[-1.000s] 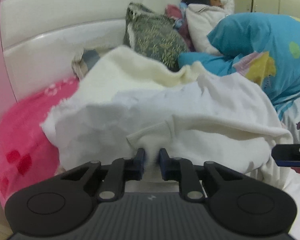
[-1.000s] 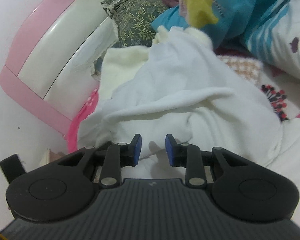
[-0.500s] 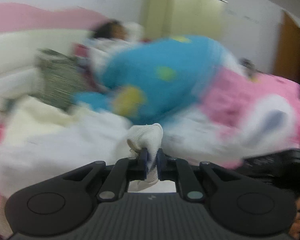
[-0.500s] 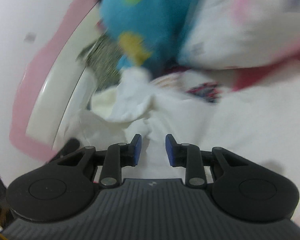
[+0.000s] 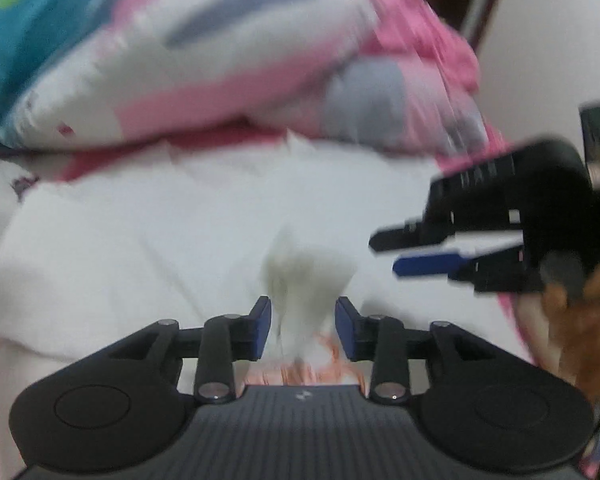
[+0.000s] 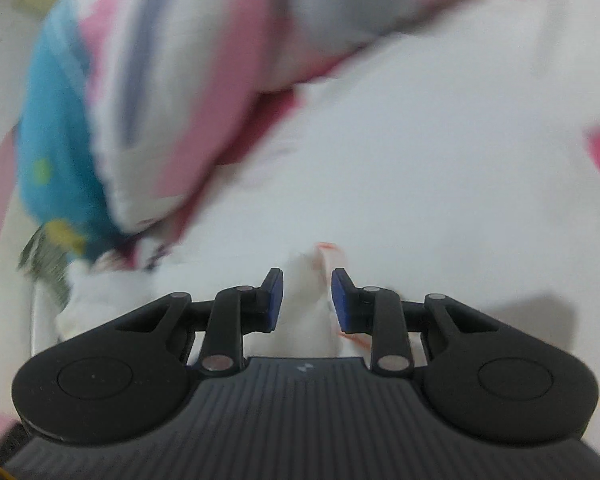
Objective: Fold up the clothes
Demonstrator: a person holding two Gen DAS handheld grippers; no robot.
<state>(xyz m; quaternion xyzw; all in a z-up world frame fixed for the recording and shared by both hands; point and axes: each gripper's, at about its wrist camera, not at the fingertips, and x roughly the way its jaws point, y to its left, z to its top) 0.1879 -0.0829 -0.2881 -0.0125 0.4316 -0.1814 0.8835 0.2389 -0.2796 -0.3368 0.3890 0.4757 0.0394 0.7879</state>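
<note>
Left tool spread, a white garment fold loose between its pads; right tool likewise released, the pink-and-white quilt crowding the far edge.

Each hand-held gripper is ribbed black plastic with blue fingertip pads.

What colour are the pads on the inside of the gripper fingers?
Blue pads on black fingers, clearest in the right wrist view.
</note>
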